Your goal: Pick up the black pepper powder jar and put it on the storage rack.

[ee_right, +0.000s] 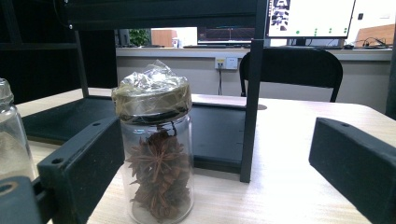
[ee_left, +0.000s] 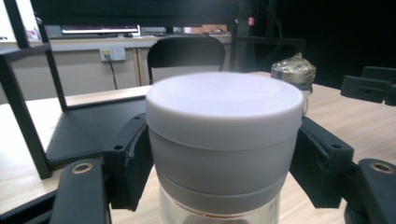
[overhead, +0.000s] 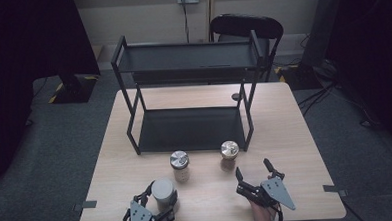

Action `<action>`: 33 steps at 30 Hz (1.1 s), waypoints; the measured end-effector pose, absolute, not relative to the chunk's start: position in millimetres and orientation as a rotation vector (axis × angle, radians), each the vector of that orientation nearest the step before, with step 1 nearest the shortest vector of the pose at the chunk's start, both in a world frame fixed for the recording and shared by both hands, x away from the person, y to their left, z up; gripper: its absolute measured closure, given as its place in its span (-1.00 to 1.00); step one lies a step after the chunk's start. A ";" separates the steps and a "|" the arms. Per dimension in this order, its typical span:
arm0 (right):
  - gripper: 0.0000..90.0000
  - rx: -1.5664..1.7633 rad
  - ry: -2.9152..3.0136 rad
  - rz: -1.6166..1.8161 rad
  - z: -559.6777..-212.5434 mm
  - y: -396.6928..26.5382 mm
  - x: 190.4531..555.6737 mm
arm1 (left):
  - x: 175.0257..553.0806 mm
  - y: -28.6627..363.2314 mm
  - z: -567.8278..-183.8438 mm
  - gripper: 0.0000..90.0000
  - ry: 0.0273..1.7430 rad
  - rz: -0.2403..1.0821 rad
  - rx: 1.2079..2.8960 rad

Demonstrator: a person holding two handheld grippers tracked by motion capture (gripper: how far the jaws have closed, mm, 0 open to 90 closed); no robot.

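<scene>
A glass jar with a pale grey lid (overhead: 162, 190) stands near the table's front edge, and my left gripper (overhead: 162, 198) is shut on it. In the left gripper view both black jaws press the sides of that lid (ee_left: 224, 112). A second jar with a silver lid (overhead: 179, 165) stands just behind it. A third jar, foil-topped and holding star anise (overhead: 229, 154), stands to the right. My right gripper (overhead: 252, 169) sits open just in front of it. In the right gripper view the star anise jar (ee_right: 156, 163) stands beyond the left jaw, apart from both.
A black two-shelf rack (overhead: 190, 128) stands at the table's middle and back, both shelves bare. A black chair (overhead: 245, 28) is behind the table. Bare wood lies right of the rack and along the front right edge.
</scene>
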State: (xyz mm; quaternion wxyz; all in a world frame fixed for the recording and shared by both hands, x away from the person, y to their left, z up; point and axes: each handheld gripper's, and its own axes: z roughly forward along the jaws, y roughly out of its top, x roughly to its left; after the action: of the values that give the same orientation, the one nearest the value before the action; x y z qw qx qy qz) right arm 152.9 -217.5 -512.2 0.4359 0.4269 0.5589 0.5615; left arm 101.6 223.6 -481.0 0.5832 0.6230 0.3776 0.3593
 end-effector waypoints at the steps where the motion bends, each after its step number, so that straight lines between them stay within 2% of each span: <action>1: -0.95 1.063 1.390 1.398 -512.3 -217.5 152.9 | 102.1 223.4 -481.1 -0.33 0.883 0.837 1.459; 6: -0.95 1.063 1.390 1.398 -512.3 -217.5 152.9 | 103.1 224.9 -482.6 -0.25 0.888 0.828 1.458; 33: -0.95 1.062 1.387 1.397 -512.6 -217.2 152.6 | 103.2 226.4 -483.7 -0.24 0.872 0.832 1.458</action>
State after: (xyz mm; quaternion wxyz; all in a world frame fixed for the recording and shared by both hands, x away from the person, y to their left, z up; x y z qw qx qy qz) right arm 152.6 -217.2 -512.6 0.4371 0.4269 0.5578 0.5617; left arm 103.2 226.4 -483.7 0.5852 0.6251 0.3738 0.3565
